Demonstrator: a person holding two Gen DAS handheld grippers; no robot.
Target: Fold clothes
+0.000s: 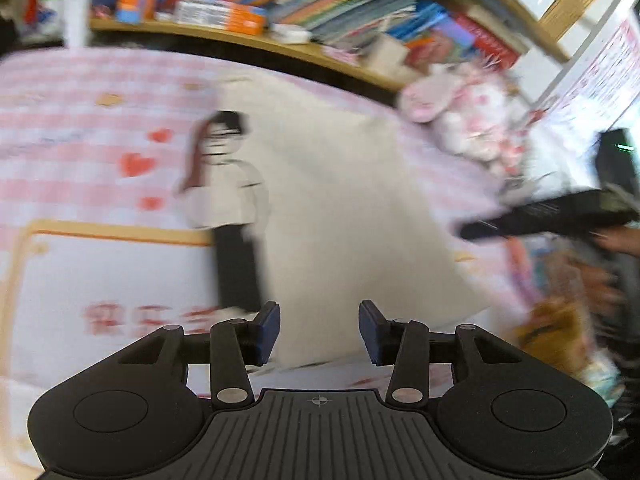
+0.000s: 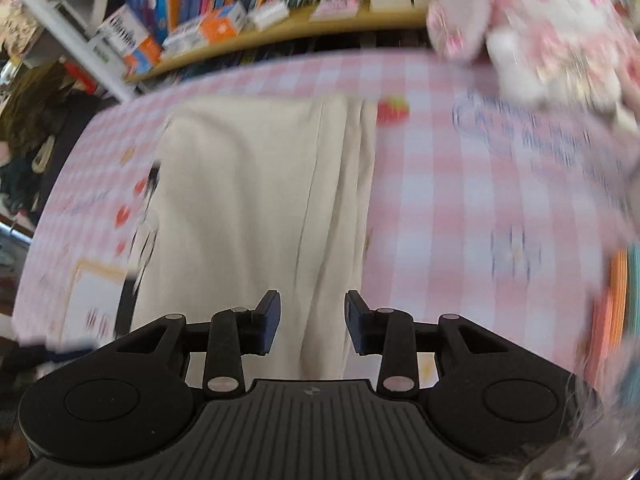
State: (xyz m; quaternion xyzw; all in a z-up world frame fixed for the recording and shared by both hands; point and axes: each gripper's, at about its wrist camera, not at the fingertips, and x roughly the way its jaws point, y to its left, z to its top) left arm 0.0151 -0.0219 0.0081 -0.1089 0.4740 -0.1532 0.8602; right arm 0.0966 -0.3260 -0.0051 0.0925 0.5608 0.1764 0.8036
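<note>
A cream garment [image 1: 340, 208] lies flat on the pink checked cloth [image 1: 80, 120], folded into a long strip; it also shows in the right wrist view [image 2: 248, 200] with lengthwise folds along its right side. My left gripper [image 1: 319, 332] is open and empty, above the garment's near end. My right gripper [image 2: 312, 322] is open and empty, above the garment's near right edge. The right gripper also appears in the left wrist view as a dark blurred shape [image 1: 552, 216] at the right, beside the garment. Both views are blurred by motion.
A wooden bookshelf [image 1: 280, 8] full of books runs along the far edge. A pink and white plush toy [image 2: 540, 28] sits at the back right of the cloth. A cartoon girl print [image 1: 224, 184] and hearts mark the cloth left of the garment.
</note>
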